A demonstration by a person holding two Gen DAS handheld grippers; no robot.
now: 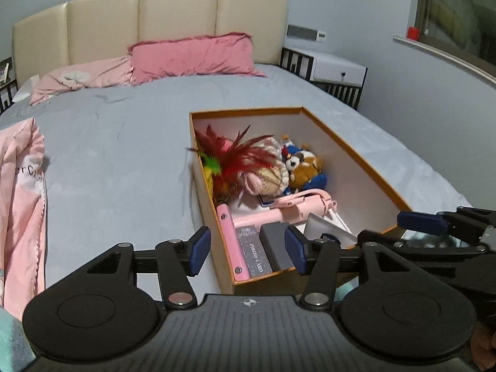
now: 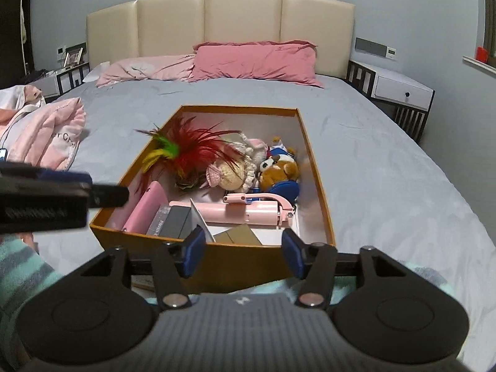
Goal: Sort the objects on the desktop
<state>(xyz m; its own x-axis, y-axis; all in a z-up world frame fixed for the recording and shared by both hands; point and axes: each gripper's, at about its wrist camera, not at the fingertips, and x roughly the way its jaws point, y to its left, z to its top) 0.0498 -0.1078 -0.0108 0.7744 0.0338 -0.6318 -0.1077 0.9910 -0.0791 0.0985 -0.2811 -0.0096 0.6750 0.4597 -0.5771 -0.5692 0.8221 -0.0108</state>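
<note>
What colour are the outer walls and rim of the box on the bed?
Orange-brown outside, white inside; the box shows best in the right wrist view.

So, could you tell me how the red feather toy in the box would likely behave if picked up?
The red feather toy probably feels very light. Its thin plumes splay loosely over the orange cardboard box wall, so they would likely flop and bend, and might crush under firm jaws.

Left gripper (image 2: pixel 46 198) blurred; box (image 2: pixel 217 257) front partly hidden.

Open orange box (image 2: pixel 319 186) mid-frame on bed, holding red feather toy (image 2: pixel 192 152), plush bear (image 2: pixel 279 170), pink selfie stick (image 2: pixel 248 209), pink case (image 2: pixel 144 207) at left
</note>
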